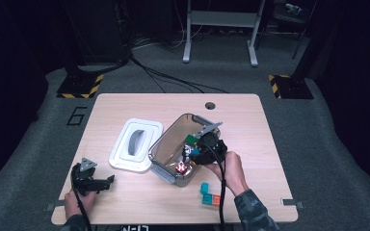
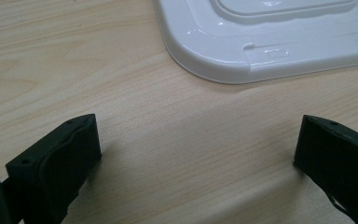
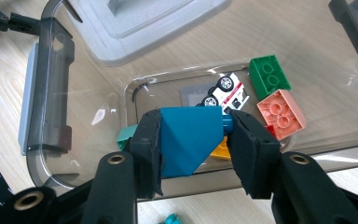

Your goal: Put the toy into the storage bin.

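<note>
I read a large "6" marked on the grey floor just left of the table. At the table's near edge, a small label was upside down and cut off, possibly "N-17".

The table is pale wood with a fine grain and a smooth, matt finish. The white lid is glossy plastic that catches the light, and the bin is smooth, see-through smoky plastic with a shiny rim. The teal block looks like smooth, matt hard plastic, as do the green brick and the salmon brick with their studded tops, while the black pads pressing on the teal block look rubbery and dull.
</note>
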Action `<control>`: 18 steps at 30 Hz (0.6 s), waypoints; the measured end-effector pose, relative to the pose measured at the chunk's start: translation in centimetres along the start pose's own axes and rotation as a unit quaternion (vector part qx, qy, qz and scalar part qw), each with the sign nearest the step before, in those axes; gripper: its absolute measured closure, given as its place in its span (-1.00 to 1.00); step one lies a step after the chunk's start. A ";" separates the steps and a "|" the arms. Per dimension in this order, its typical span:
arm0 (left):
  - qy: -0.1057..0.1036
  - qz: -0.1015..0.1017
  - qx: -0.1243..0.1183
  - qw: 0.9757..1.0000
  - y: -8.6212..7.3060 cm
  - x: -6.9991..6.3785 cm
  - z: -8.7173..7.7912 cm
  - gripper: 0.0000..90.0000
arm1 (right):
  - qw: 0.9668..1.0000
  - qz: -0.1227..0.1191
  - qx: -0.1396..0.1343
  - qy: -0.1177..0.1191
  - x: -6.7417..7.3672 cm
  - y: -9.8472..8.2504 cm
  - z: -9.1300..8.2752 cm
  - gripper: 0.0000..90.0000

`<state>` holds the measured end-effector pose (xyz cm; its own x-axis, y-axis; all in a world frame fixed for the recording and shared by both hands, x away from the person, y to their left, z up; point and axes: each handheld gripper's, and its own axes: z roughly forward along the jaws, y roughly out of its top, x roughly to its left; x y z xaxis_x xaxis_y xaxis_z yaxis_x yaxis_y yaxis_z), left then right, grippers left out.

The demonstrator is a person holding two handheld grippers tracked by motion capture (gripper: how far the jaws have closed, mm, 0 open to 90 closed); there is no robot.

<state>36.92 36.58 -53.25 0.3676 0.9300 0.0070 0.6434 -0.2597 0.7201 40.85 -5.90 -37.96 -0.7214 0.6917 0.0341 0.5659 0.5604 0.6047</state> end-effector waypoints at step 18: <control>-0.003 0.002 0.006 1.000 0.0 0.1 -0.1 -1.00 | 0.998 0.033 -0.058 -0.016 -0.8 -3.5 -3.3 -0.71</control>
<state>36.91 36.64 -53.16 0.3738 0.9275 0.0066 0.6492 -0.2667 0.7123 38.13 -9.96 -37.47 -0.6709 0.7397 0.0526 0.5597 0.4585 0.6903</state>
